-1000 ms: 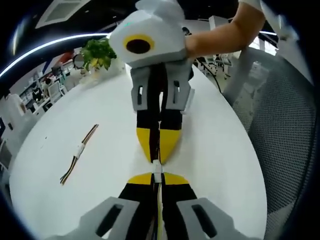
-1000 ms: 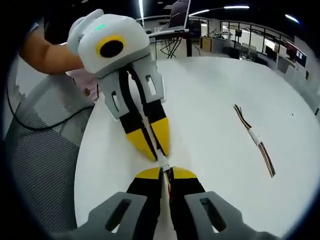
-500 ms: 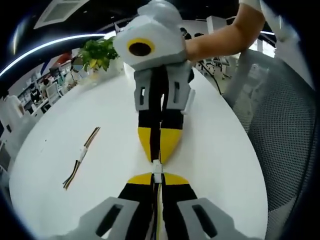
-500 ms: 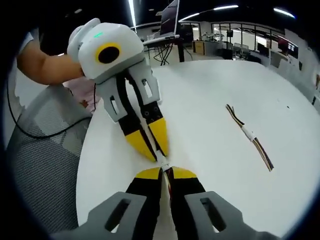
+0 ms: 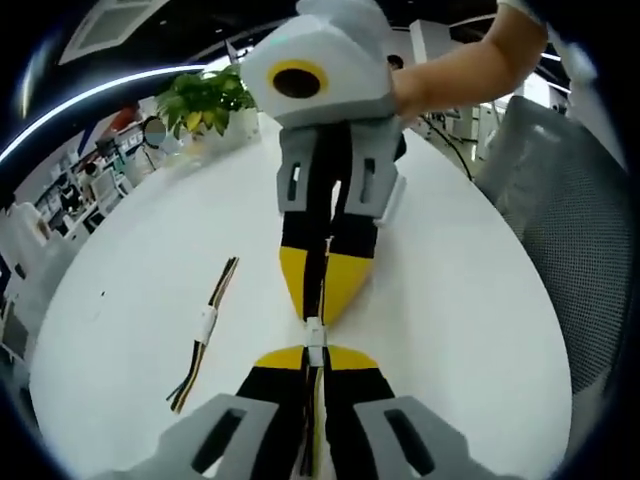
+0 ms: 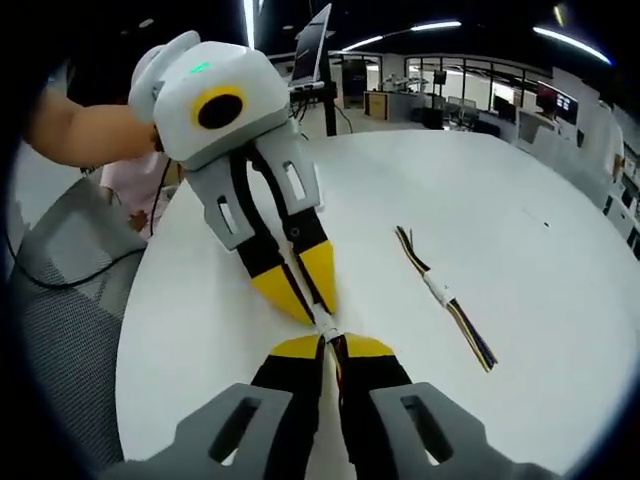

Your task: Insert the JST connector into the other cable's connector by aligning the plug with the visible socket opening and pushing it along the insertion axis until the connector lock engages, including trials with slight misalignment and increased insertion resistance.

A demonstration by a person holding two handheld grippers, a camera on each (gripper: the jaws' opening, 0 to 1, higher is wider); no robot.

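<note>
Two small white connectors (image 5: 315, 335), pressed nose to nose just above the white table (image 5: 450, 330), exactly between the tips of both tools. Too small to judge the depth of the plug in the socket, or the catch of the lock.

Directly below the joint in the left gripper view: left gripper (image 5: 313, 354), jaws narrow, pinching one of the connectors at its wire end. Directly above the joint: right gripper (image 5: 320, 305), jaws narrow as well, clamped on the other one and pointing straight against the first. Same meeting in the right gripper view, with a slight angle between the two tools.

Against half a second ago, no change at the joint: same closeness of the tips, same contact. Only a shift of the whole scene, so a move of the hands and cameras together. Probably the end of the push, or resistance. Likely needs next a firm push along the axis, then a light pull as test.

Well apart on the table, a spare cable (image 5: 205, 328). Farther off, a plant (image 5: 205, 98), a mesh chair (image 5: 590, 230), a forearm (image 5: 470, 65).
</note>
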